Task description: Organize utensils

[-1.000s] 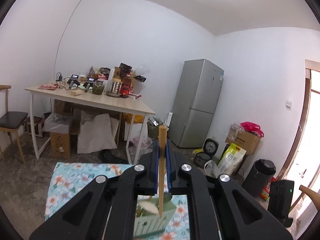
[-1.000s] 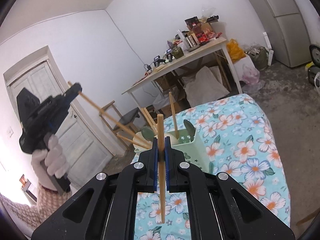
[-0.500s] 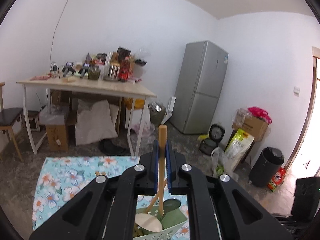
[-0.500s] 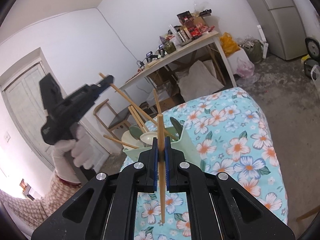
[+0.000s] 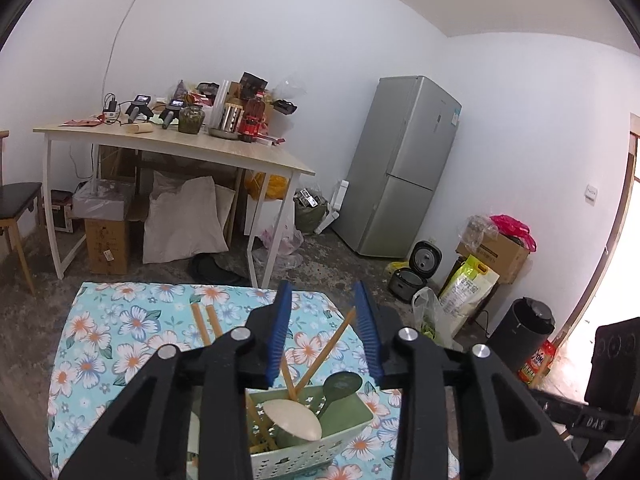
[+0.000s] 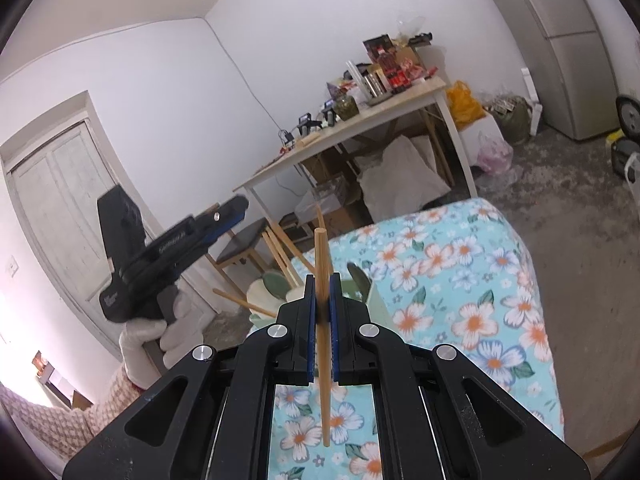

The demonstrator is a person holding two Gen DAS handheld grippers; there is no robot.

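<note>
Basket (image 5: 320, 446) base cut off; right gripper (image 6: 321, 280) pinches chopstick (image 6: 322, 320).

A lived-in home, kitchen/store rm, is indicated: silver fridge (image 5: 404, 168) set in corner, rice cooker (image 5: 416, 270) left on bare concrete floor (image 5: 328, 256), cluttered wooden table (image 5: 176, 148) w/ jars, sacks & boxes stored beneath.

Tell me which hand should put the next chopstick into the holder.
Right. The right gripper is shut on a chopstick, near the holder. The left gripper has nothing between its fingers, which are opening above the holder.
</note>
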